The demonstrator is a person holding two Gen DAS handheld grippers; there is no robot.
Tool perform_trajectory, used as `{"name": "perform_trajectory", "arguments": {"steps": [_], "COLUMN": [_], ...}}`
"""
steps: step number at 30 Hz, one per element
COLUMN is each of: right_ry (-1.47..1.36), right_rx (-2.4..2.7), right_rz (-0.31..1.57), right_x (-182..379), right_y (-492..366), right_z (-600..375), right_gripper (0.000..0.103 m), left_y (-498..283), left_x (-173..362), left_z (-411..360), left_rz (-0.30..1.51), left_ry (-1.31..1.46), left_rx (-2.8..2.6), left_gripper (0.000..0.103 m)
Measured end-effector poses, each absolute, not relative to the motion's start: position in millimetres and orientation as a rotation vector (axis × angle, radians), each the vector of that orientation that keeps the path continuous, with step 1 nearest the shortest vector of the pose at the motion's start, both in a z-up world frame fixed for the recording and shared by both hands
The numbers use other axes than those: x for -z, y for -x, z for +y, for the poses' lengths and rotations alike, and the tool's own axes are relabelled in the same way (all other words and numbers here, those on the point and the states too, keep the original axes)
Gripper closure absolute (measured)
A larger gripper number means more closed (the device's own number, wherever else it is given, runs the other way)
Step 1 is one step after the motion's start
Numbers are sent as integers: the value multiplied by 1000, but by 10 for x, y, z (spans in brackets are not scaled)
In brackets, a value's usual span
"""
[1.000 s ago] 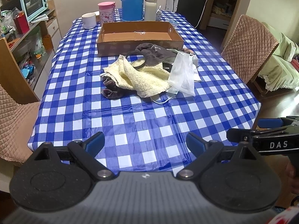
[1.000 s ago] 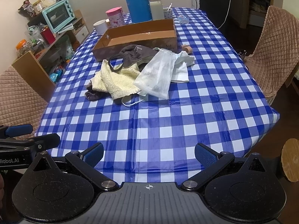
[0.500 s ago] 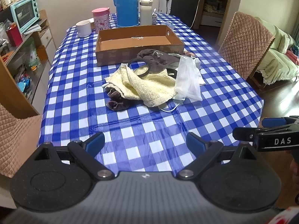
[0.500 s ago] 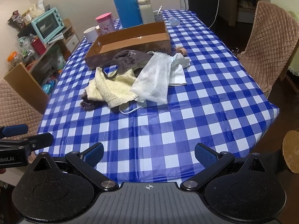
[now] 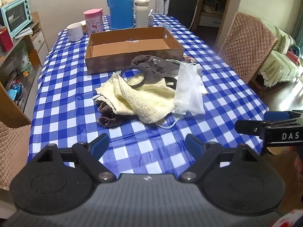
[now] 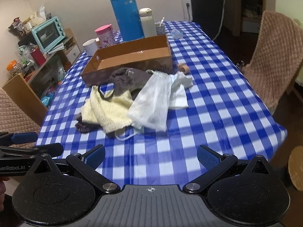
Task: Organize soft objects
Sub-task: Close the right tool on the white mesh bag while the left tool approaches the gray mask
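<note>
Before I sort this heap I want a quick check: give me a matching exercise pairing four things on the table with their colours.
Things:
1. towel
2. thermos
3. cardboard box
4. mug

Colours:
A. blue
B. white
C. pale yellow
D. brown

Pairs: 1-C, 2-A, 3-D, 4-B

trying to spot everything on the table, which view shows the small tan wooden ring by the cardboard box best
The right wrist view: the small tan wooden ring lies in the open on the checked cloth, just off the brown cardboard box corner. In the left wrist view only a sliver of it peeks out behind the white mesh bag.
</note>
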State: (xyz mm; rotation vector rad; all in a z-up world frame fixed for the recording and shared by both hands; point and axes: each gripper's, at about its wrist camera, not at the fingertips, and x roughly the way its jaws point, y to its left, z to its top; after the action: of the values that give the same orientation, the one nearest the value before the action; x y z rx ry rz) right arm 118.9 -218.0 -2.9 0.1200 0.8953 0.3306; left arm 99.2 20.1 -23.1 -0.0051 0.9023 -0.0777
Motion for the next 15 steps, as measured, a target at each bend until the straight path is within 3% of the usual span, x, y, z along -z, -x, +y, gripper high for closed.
{"name": "perform_trajectory", "arguments": {"steps": [6,8,15], "right_ry": [-108,-101,-98], "right_rx": [-396,-415,-487], "right_rz": [876,883,914], "right_x": [93,134,319], "right_y": [-1645,-1805,-2316], "right_z": [-2242,-2246,-2219], "right_gripper": [1,4,11], "left_y": [-1332,-1448,-1791], "left_x": [365,412,577], "left_z": [135,106,62], "left_rz": [921,920,926], "left_ry": [43,51,89], "left_rx": [23,1,-65], "left_gripper": [22,30,34]}}
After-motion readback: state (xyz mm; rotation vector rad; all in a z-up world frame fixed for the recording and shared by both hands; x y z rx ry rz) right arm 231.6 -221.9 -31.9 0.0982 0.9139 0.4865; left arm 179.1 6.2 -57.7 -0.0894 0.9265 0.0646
